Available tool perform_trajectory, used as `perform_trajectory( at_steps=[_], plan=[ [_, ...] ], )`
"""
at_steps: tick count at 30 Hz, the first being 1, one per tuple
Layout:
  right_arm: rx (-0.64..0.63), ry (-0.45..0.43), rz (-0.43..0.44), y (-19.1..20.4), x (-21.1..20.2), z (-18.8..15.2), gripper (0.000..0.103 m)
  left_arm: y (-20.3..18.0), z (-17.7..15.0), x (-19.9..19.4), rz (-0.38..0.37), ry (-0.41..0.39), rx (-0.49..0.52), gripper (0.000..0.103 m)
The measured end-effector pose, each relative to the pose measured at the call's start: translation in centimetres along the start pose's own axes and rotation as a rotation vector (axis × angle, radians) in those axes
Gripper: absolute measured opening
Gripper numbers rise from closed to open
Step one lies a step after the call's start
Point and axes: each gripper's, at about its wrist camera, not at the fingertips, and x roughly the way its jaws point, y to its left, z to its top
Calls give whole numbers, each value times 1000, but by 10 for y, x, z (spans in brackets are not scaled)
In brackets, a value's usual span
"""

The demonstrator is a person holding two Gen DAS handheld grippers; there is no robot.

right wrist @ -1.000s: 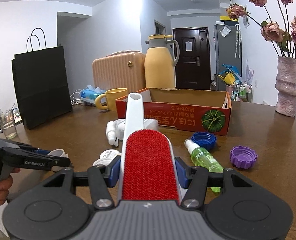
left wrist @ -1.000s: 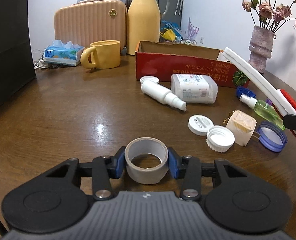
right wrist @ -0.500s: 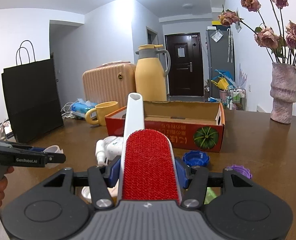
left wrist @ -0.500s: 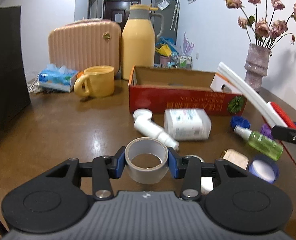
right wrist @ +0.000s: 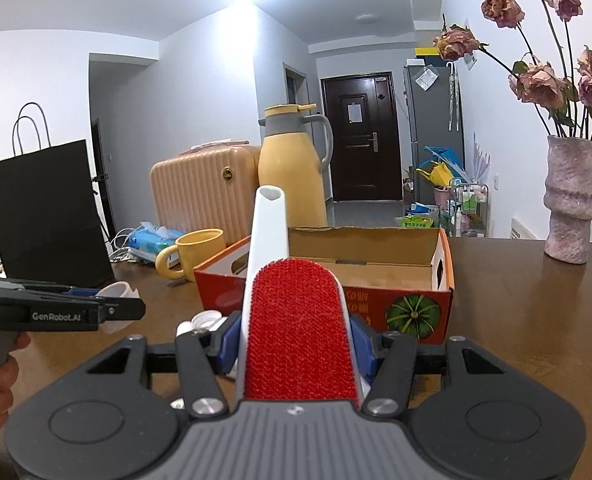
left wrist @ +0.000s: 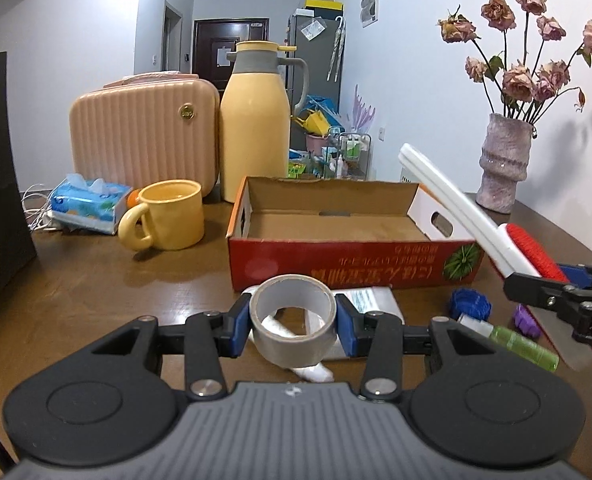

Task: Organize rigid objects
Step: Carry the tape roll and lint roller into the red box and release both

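- The left gripper (left wrist: 294,322) has its blue pads clamped on either side of a grey roll of duct tape (left wrist: 293,312), held with its open core facing up, in the air on the near side of the red cardboard box (left wrist: 335,268).
- The right gripper (right wrist: 297,346) is closed on the red-bristled head of a white-handled lint brush (right wrist: 299,320); the white handle points forward and up, over the near left corner of the box (right wrist: 407,312).
- In the left wrist view the same brush (left wrist: 467,216) slants across the right end of the box, held by the right gripper (left wrist: 551,284) to the right of it.
- The box stands open at the top, and its brown floor appears bare in both views.
- On the brown wooden table (left wrist: 96,296), just in front of the box, lie a white plastic bottle with a printed label (left wrist: 369,300) and a white spray bottle (left wrist: 307,368), both partly hidden behind the tape.
- In front of the box's right end lie a blue ridged cap (left wrist: 469,304), a purple cap (left wrist: 525,318) and a small green spray bottle (left wrist: 515,342).
- Left of the box stands a yellow ceramic mug (left wrist: 168,220); behind it are a blue tissue pack (left wrist: 90,206), a ribbed peach hard case (left wrist: 144,140) and a tall yellow thermos jug (left wrist: 256,120).
- Right of the box, well apart, stands a pink textured vase of dried roses (left wrist: 503,160).
- A black paper bag (right wrist: 44,216) stands far left of the box.
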Motion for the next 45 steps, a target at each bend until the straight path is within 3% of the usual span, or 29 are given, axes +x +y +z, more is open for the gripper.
perform_trajectory(
  at_steps=[34,45],
  plan=[
    [76,-62,-92,-26,110,60,55,-13,78,98,16,-74,-100,44],
    [63,-28,-139,-34,143,78,55,-14,97,139,32,-72,-127,44]
  ],
)
